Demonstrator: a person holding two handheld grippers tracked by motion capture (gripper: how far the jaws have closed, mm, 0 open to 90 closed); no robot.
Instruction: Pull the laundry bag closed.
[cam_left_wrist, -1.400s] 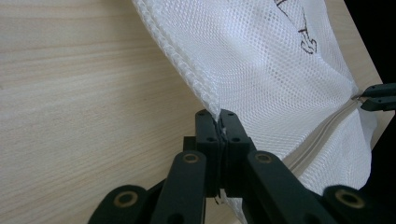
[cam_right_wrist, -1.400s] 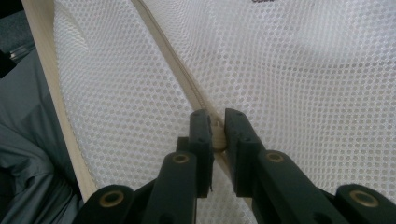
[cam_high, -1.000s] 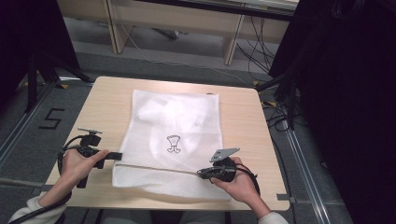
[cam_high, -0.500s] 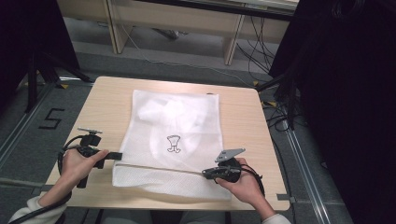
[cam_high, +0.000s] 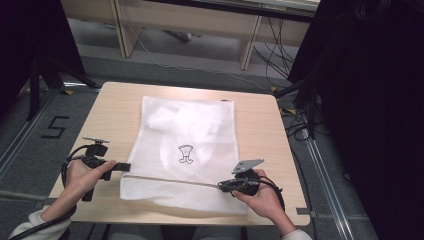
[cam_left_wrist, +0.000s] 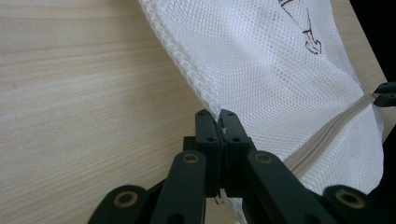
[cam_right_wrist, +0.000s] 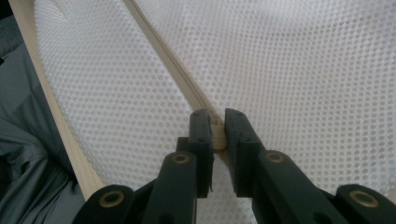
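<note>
Grey floor with a taped numeral "5" (cam_high: 54, 127), loose black cables (cam_high: 300, 125) and pale wooden furniture legs (cam_high: 248, 47) surrounds a square light-wood table (cam_high: 107, 112). On the table lies a large white mesh bag (cam_high: 187, 140) with a small black printed emblem (cam_high: 185, 154) near its middle; the bag covers the central strip of the tabletop from the far edge almost to the near edge, and a pale zipper line (cam_high: 175, 180) crosses it near the person's side, drawn taut between the two tools. The left gripper (cam_high: 124, 167), held in the person's left hand (cam_high: 82, 175) at the bag's left border, has its black jaws clenched on the stitched mesh edge (cam_left_wrist: 205, 95), seen closely in the left gripper view. The right gripper (cam_high: 223, 186), held in the right hand (cam_high: 260, 195) near the bag's near right corner, is clamped on the zipper's pale end piece (cam_right_wrist: 217, 133), which sits between its jaws in the right gripper view.
</note>
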